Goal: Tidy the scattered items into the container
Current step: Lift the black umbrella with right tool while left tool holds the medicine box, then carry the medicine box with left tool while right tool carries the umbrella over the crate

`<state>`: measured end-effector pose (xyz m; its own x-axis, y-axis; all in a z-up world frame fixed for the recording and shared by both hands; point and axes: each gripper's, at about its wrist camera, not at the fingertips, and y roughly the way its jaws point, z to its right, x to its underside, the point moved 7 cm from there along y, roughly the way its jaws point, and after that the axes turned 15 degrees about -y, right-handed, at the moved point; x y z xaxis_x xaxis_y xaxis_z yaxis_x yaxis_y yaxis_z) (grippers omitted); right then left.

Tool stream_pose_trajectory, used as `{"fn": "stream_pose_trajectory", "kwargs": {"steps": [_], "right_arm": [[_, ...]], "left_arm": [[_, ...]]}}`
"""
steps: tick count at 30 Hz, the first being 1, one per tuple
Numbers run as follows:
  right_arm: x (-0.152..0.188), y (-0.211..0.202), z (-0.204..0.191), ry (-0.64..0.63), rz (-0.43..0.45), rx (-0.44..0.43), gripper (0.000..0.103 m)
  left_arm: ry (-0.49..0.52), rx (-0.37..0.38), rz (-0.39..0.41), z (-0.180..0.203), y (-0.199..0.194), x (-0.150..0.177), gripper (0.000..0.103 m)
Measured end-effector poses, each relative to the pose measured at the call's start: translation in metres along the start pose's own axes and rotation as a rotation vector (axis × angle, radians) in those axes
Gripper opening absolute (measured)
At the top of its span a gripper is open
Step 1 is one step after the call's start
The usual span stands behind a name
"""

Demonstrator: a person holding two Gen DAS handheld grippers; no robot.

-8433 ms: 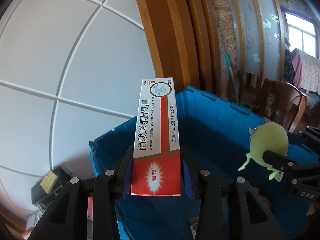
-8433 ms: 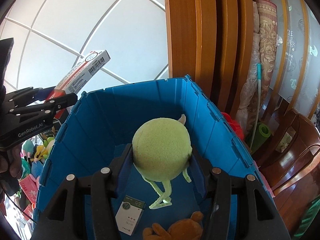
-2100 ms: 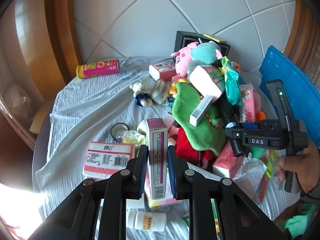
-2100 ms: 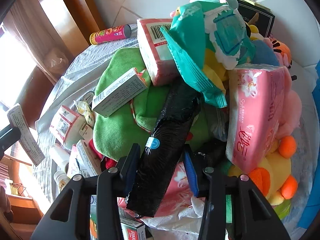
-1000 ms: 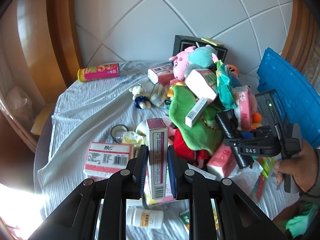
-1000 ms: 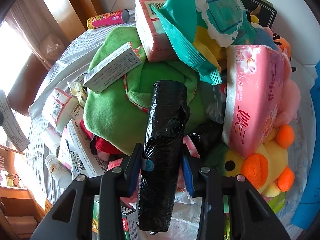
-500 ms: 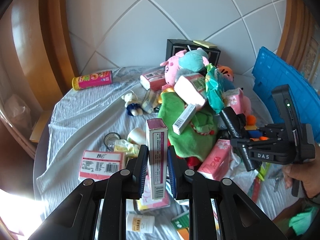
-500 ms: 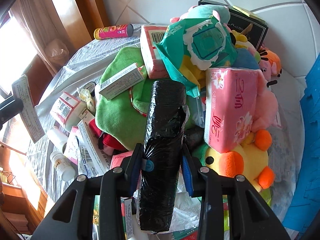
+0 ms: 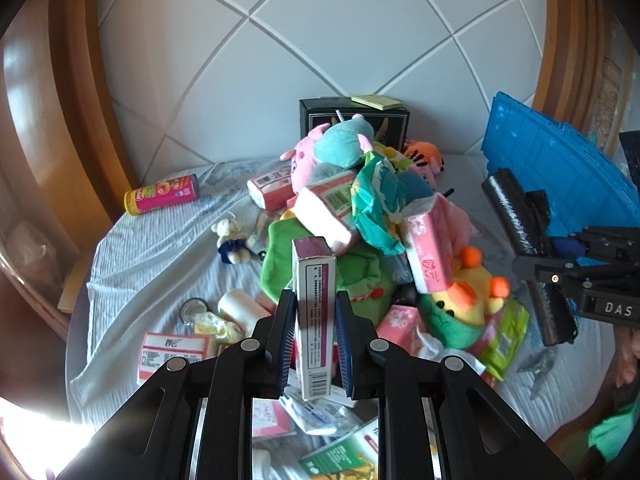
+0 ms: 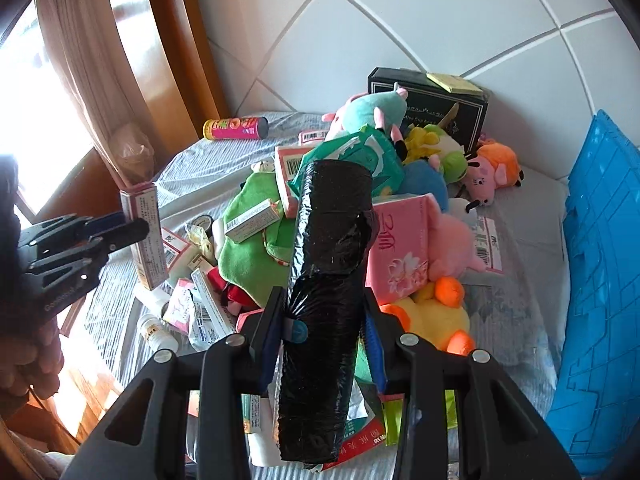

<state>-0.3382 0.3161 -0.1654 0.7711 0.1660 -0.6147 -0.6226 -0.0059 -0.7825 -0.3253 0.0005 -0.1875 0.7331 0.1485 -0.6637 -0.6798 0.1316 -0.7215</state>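
Observation:
My left gripper (image 9: pixel 313 320) is shut on a tall purple and white carton (image 9: pixel 314 300), held upright above the cluttered table. The same carton (image 10: pixel 144 236) shows at the left of the right wrist view, in the left gripper (image 10: pixel 132 228). My right gripper (image 10: pixel 324 320) is shut on a black roll of plastic bags (image 10: pixel 326 280), lifted clear of the pile. That black roll (image 9: pixel 524 248) also appears at the right of the left wrist view. The blue container (image 9: pixel 560 176) stands at the far right; its wall (image 10: pixel 600 280) fills the right edge.
A heap of plush toys, a pink tissue pack (image 10: pixel 404 256), a green cloth (image 9: pixel 360 268) and small boxes covers the white tablecloth (image 9: pixel 160 240). A pink snack can (image 9: pixel 162 198) lies far left. A black box (image 10: pixel 428 104) stands against the tiled wall. A hand (image 10: pixel 24 364) holds the left gripper.
Both grippers have risen and drawn back from the pile with their items. The black roll has come up off the heap, and the blue container shows more at the right.

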Motion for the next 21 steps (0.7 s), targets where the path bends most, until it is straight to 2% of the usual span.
{"fn": "stream_pose_trajectory", "kwargs": {"steps": [9, 21], "right_arm": [[0.008, -0.079, 0.052, 0.033, 0.1, 0.043, 0.036], [0.044, -0.168, 0.159, 0.112, 0.185, 0.148, 0.036]], "left_arm": [[0.049, 0.045, 0.035, 0.082, -0.007, -0.013, 0.019], [0.135, 0.15, 0.101, 0.225, -0.016, -0.04, 0.019]]}}
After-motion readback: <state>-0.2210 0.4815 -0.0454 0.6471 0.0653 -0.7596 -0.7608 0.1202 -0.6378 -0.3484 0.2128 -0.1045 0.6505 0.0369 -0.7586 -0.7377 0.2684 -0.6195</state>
